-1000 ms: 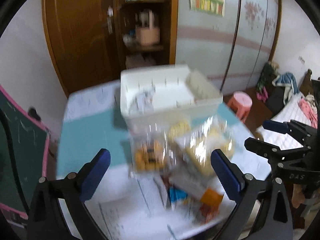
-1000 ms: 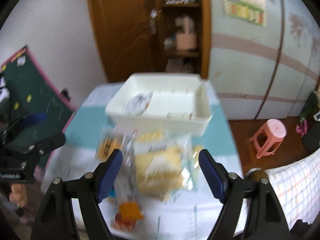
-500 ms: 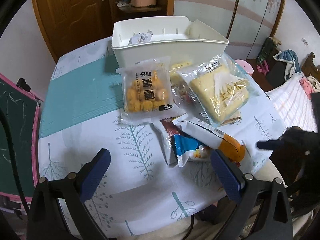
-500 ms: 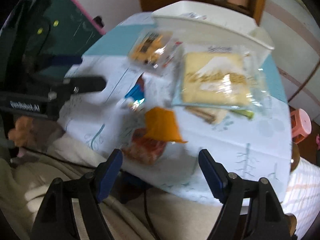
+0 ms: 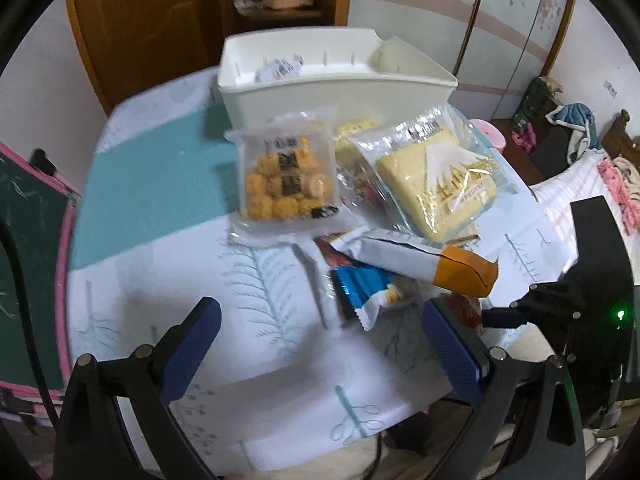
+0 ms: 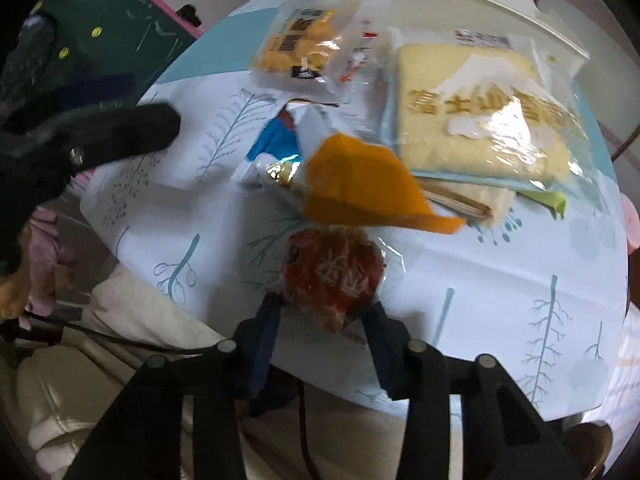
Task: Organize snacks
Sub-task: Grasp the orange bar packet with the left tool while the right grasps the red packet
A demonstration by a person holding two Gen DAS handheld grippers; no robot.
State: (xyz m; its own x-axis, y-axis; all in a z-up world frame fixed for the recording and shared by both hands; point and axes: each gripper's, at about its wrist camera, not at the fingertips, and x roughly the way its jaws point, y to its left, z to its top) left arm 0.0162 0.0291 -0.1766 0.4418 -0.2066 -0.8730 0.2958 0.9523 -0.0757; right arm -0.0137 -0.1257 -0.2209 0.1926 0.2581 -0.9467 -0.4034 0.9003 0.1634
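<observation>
Snack packets lie in a heap on the leaf-print tablecloth in front of a white bin [image 5: 320,92]. Among them are a bag of yellow balls [image 5: 286,184], a clear cake bag [image 5: 436,188], a white-and-orange packet [image 5: 420,260] and a blue packet [image 5: 364,288]. My left gripper [image 5: 320,328] hangs open over bare cloth just short of the heap, with nothing between its fingers. My right gripper [image 6: 324,312] points steeply down at the table's near edge. Its jaws are closing, and both pads touch the sides of a red snack packet [image 6: 332,276].
A green chalkboard with a pink frame [image 5: 24,240] stands left of the table. A pink stool [image 5: 490,134] and a bed [image 5: 580,184] are on the right. The table's front edge lies under both grippers, with pale cloth [image 6: 140,320] below it.
Both grippers have sunk and tipped down toward the table. The right one has drawn back to the near edge and narrowed its jaws around the red packet.
</observation>
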